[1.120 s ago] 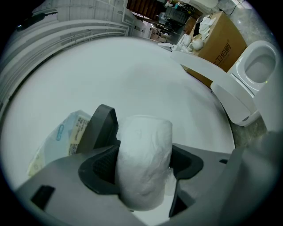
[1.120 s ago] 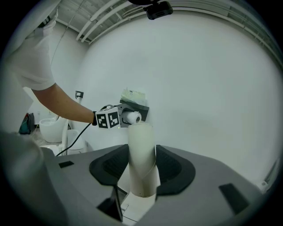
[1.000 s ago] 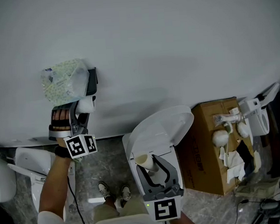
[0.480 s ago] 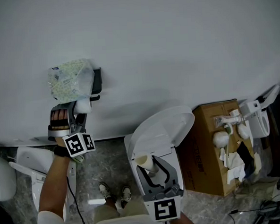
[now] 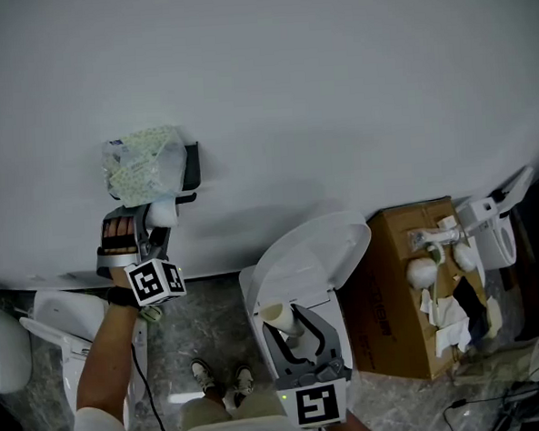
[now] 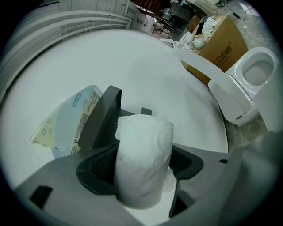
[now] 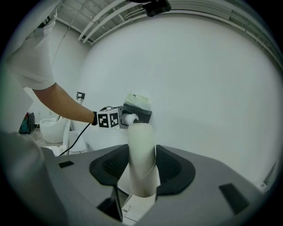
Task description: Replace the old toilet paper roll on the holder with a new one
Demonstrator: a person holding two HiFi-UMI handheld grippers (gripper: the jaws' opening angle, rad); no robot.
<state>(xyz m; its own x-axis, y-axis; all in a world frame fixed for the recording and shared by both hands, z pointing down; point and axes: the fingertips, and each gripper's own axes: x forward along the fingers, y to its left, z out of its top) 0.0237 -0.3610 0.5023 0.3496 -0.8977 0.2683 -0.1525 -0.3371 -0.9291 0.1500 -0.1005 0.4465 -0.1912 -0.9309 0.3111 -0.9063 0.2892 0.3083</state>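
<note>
head view looks down on a plain white wall [image 5: 334, 78] that fills most of the scene, and all the work happens hard against it because the holder is fixed there. below it stands a toilet [image 5: 312, 248] with its lid up. right of that is an open cardboard box [image 5: 401, 284] with white odds and ends on top, well apart from the work. the dark holder [image 5: 191, 165] juts from the wall at the left, and its flat top serves as a shelf for a wrapped pack of tissue [image 5: 141, 165] lying on it. the left gripper [image 5: 160, 215] is raised just under the holder, its jaws clamped on the sides of a new white roll [image 6: 143, 165]. gripping it across the body leaves the ends free, which i'd say is so the hollow can meet the holder's arm. the roll's far end sits right by the holder, though i cannot tell whether it is threaded on yet. the right gripper [image 7: 142, 170] hangs low over the toilet, out of the way, its jaws closed on the bare cardboard tube [image 7: 141, 154] of the old roll, held upright. so the old one looks to be off already, and seating the new one is the step in hand.
</note>
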